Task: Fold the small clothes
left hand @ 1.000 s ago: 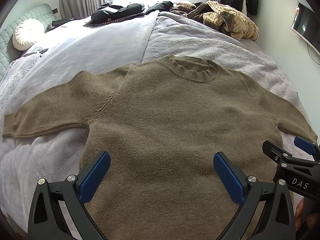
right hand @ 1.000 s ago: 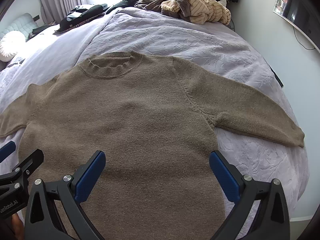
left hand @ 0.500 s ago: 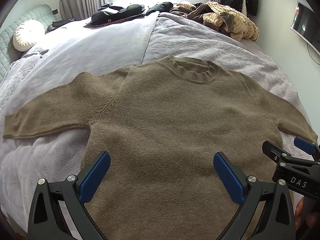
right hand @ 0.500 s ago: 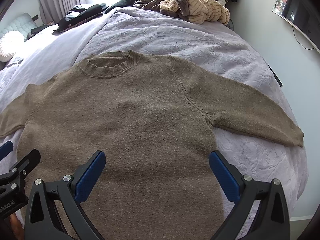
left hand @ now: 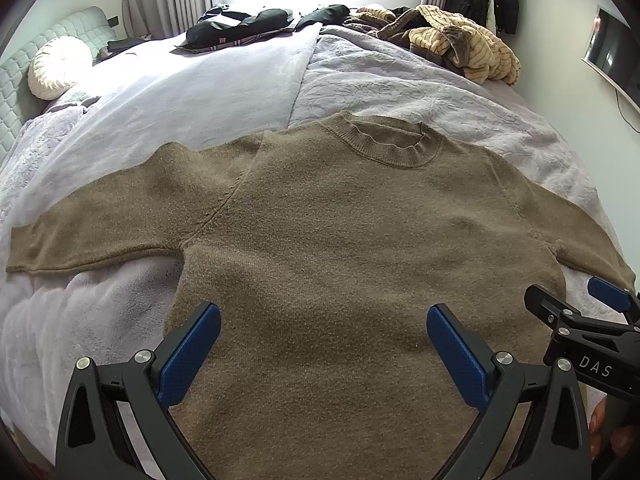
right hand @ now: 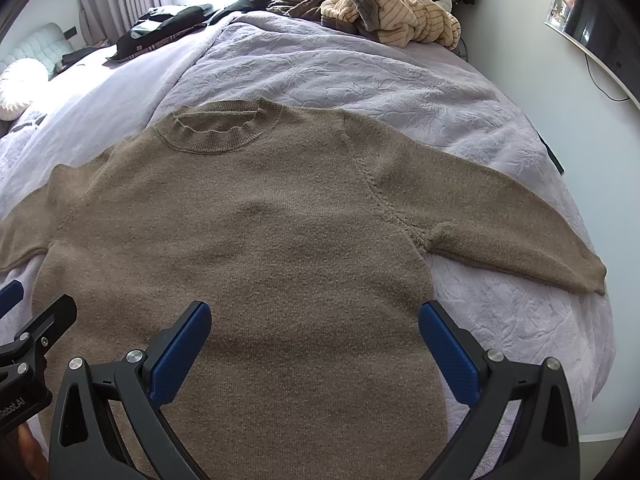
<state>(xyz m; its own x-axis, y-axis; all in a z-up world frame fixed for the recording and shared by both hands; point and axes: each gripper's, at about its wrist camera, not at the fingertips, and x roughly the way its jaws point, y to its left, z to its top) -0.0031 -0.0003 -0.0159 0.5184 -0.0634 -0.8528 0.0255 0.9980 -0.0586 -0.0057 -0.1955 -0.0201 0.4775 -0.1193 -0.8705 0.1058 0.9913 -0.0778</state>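
Nothing much has moved since a second ago; both views slide only a tiny bit, and the brown sweater (left hand: 340, 248) stays flat on the bed (left hand: 224, 80), front up, neck far away, both sleeves out to the sides.

The left hand-held gripper (left hand: 323, 344) hangs over the bottom part of the sweater with its blue fingers (left hand: 188, 354) spread wide, holding nothing. The right hand-held gripper (right hand: 316, 342) does the same, spread wide and empty, just beside the left one.

No fold is made yet, I think. A good first fold could start with a sleeve. Each gripper should pinch the thick knit near an edge, lift it a little, and lay it across the body so it does not bunch up.

The left view shows the whole left sleeve (left hand: 100, 224) and its cuff, and a white round pillow (left hand: 56, 66) by the headboard. The right view shows the right sleeve (right hand: 512, 224) all the way to its end. A pile of striped clothes (right hand: 392, 8) waits at the far side; how many pieces it has is hard to tell.
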